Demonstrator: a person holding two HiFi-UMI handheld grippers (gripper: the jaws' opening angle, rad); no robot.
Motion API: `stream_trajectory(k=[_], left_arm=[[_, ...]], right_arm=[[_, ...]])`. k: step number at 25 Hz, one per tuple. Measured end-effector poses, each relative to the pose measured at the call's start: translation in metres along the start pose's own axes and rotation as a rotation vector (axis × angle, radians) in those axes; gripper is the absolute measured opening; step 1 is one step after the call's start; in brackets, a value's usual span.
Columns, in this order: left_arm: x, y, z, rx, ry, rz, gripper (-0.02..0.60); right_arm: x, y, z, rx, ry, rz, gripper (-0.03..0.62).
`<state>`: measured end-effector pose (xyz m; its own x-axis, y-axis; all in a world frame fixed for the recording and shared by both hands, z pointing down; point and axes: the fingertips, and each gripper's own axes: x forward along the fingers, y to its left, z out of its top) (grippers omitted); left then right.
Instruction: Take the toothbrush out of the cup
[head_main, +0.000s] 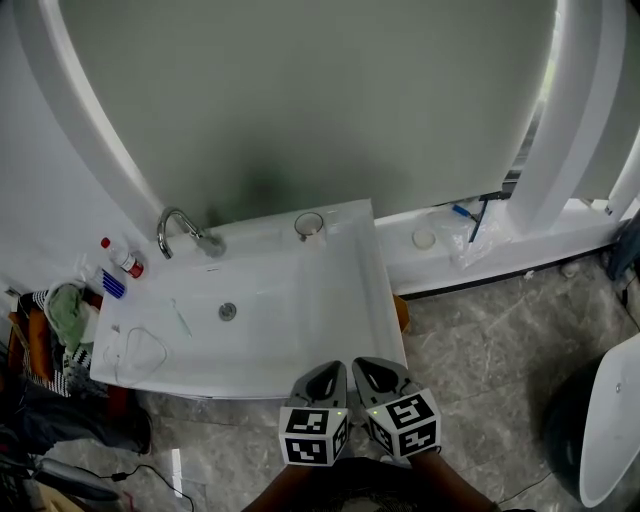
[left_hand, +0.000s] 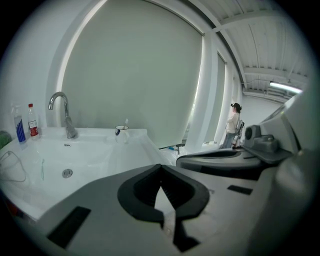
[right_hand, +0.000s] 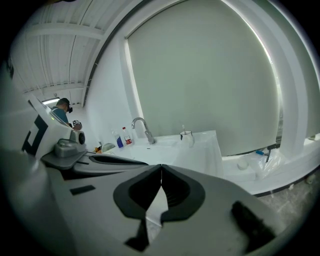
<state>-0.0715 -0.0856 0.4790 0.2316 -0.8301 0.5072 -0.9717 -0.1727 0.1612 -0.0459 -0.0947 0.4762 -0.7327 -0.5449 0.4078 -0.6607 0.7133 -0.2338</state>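
Observation:
A white cup (head_main: 309, 226) stands on the back rim of the white sink (head_main: 330, 300), right of the faucet (head_main: 178, 230). A toothbrush (left_hand: 125, 123) stands up out of the cup (left_hand: 121, 131); the right gripper view shows the same cup (right_hand: 186, 136) far ahead. My left gripper (head_main: 335, 368) and right gripper (head_main: 362, 365) hover side by side in front of the sink's near edge, well short of the cup. Both are shut and empty, seen at the left gripper (left_hand: 160, 167) and the right gripper (right_hand: 161, 167).
Small bottles (head_main: 122, 262) stand left of the faucet. A thin green item (head_main: 181, 318) lies in the basin near the drain (head_main: 228, 311). Cloths and clutter (head_main: 55, 325) pile up at the left. A ledge with a plastic bag (head_main: 465, 235) runs to the right.

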Motion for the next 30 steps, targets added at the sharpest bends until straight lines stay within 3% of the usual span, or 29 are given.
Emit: stream_trajectory(k=[19, 30], left_arm=[[0.029, 0.072, 0.053, 0.101, -0.040, -0.111, 0.009], [0.055, 0.098, 0.083, 0.106, -0.095, -0.151, 0.009]], right_arm=[[0.074, 0.002, 0.052, 0.011, -0.046, -0.120, 0.011], [0.094, -0.008, 0.080, -0.009, -0.078, -0.163, 0.011]])
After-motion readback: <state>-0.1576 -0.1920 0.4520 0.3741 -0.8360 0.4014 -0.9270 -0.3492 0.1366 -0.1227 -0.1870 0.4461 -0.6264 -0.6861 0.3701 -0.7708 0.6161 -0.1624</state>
